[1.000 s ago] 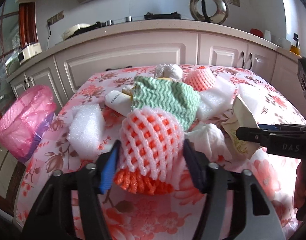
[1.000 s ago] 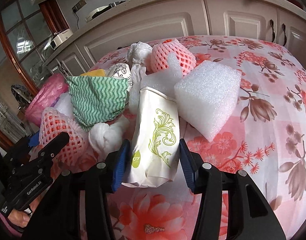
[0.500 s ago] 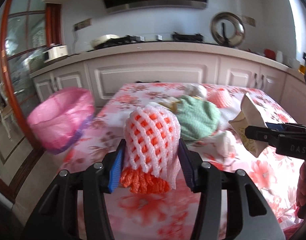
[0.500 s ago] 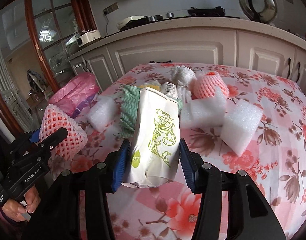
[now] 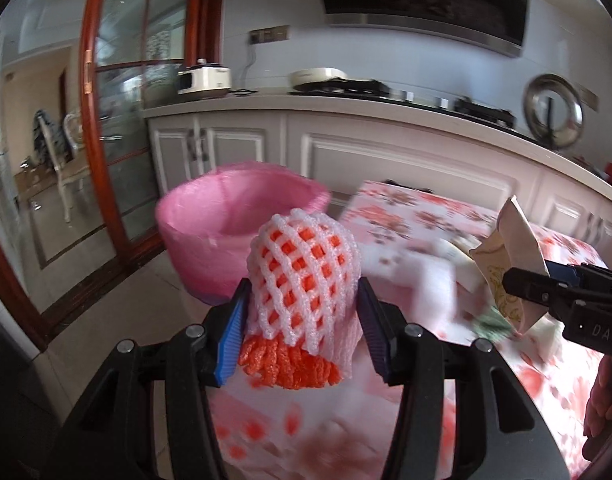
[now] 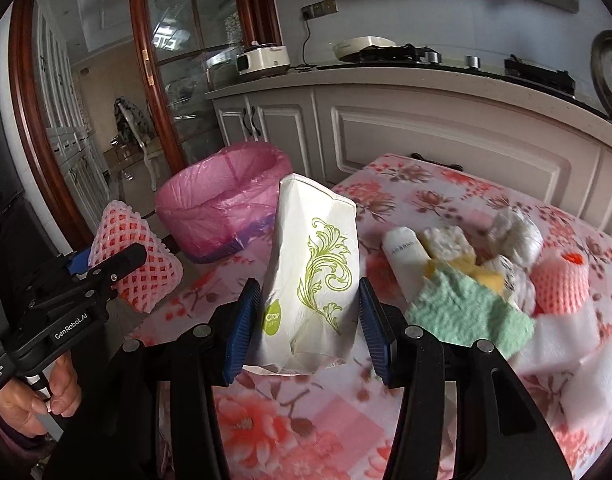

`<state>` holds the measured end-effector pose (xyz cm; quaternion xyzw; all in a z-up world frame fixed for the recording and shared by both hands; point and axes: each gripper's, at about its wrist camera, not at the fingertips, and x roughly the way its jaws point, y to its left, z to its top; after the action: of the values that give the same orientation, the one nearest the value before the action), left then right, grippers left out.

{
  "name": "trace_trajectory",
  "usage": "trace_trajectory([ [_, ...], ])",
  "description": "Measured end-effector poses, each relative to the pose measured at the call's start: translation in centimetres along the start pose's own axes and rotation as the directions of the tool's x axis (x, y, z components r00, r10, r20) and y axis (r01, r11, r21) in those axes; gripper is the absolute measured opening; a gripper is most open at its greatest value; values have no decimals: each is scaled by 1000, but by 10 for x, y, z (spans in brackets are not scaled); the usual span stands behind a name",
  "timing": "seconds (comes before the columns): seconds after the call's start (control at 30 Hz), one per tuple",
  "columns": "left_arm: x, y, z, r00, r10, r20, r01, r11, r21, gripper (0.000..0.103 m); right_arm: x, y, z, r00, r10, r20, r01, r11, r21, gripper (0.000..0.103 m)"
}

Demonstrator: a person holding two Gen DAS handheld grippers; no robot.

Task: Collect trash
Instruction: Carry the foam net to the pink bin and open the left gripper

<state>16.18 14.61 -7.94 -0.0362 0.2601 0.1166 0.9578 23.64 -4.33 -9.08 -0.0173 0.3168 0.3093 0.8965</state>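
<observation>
White foam net sleeve [image 5: 303, 276] over orange, clenched in left claw [image 5: 301, 328], right claw [image 6: 306, 324] grasping paper bag [image 6: 312, 276]

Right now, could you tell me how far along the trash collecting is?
Nothing shows inside the pink-lined bin yet. In hand: the left gripper holds a foam fruit net, the right gripper a white paper bag, both lifted near the bin. Left on the table: a green cloth, another fruit net, foam pieces.
</observation>
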Motion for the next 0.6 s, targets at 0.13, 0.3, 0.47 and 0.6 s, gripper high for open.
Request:
trace_trajectory([
  [0.13,15,27,27,998,50,32,-50,999,-18,52,33,18,35,999,47,10,-47,998,-45,48],
  [0.3,52,63,68,994,105,40,-103,993,-52,52,73,34,71,995,102,-2,-102,993,-68,48],
  [0.47,96,95,97,994,106,3,-106,991,-82,53,115,53,107,990,142,-5,-142,986,-88,49],
  [0.6,127,115,108,990,137,-22,-138,984,-112,56,146,64,127,987,159,-15,-160,983,-87,49],
])
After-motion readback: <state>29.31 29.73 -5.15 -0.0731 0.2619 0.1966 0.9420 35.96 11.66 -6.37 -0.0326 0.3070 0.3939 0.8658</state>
